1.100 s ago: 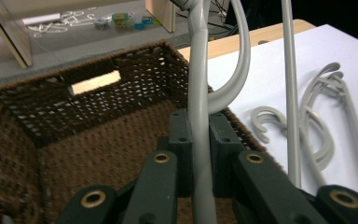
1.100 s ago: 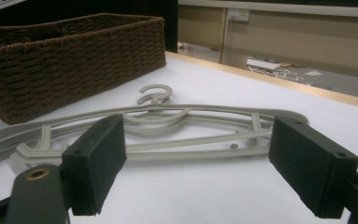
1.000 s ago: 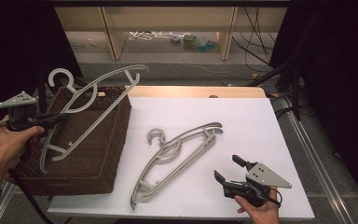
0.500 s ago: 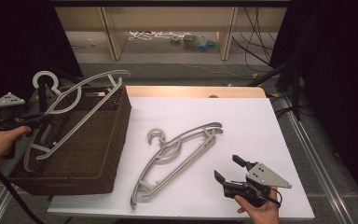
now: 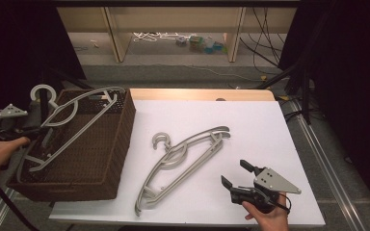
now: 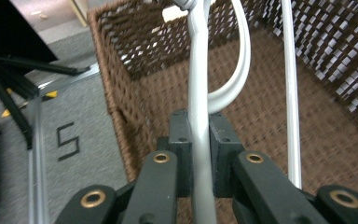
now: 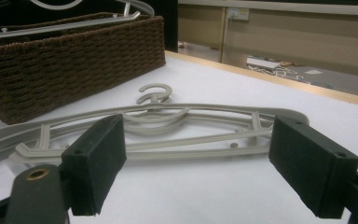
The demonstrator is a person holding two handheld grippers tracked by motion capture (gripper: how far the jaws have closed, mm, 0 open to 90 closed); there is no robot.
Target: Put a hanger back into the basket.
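Note:
A grey plastic hanger (image 5: 79,118) hangs tilted over the brown wicker basket (image 5: 77,187) at the table's left, its lower end inside the basket. My left gripper (image 5: 34,131) is shut on it near the hook; in the left gripper view the jaws clamp the hanger's bar (image 6: 199,116) above the basket floor (image 6: 270,121). Two more grey hangers (image 5: 185,156) lie stacked on the white table (image 5: 250,120). My right gripper (image 5: 234,172) rests open near the front edge, a little right of them. In the right gripper view those hangers (image 7: 168,123) lie just beyond the spread jaws.
The basket's side wall (image 7: 74,56) stands to the left of the lying hangers. A wooden strip (image 5: 197,94) runs along the table's far edge. Shelving with small items (image 5: 192,41) stands behind. Black stands and cables (image 5: 294,72) rise at the right.
My left gripper has carried its hanger to the left and down, so the lower end now dips into the basket. The right gripper and the lying hangers have not moved.

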